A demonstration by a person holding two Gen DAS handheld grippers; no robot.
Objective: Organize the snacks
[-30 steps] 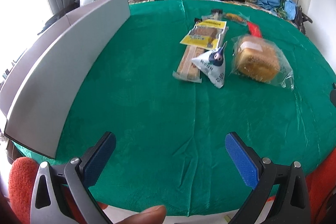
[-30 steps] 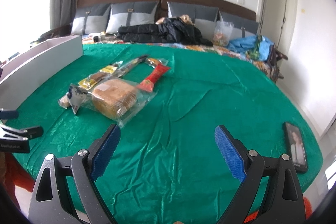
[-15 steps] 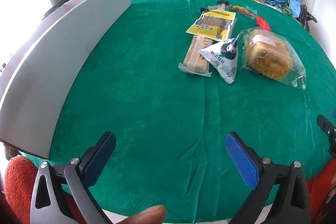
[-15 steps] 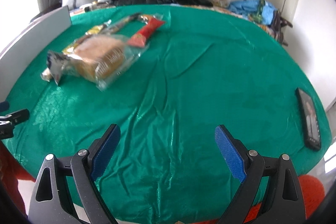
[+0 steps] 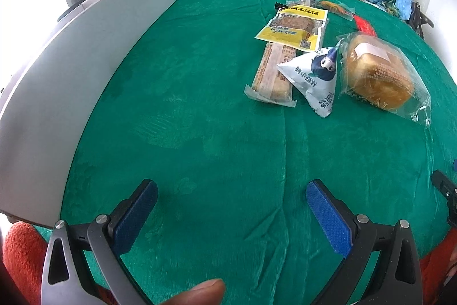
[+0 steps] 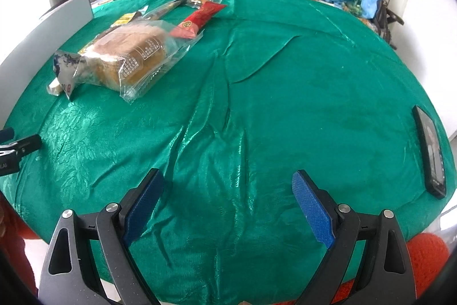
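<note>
On the green cloth I count six snack packets in one cluster, all lying well ahead of my tools: one bagged bread loaf, one white triangular pouch touching one long biscuit sleeve, one yellow flat packet overlapping that sleeve's far end, one red stick pack behind the loaf, and one slim orange-filled clear wrapper at the back. My left gripper hovers over bare cloth with its two blue pads spread wide, holding nothing. My right gripper is likewise spread apart and empty over wrinkled cloth. One grey tray wall runs along the left edge, and one black phone lies near the right edge.
</note>
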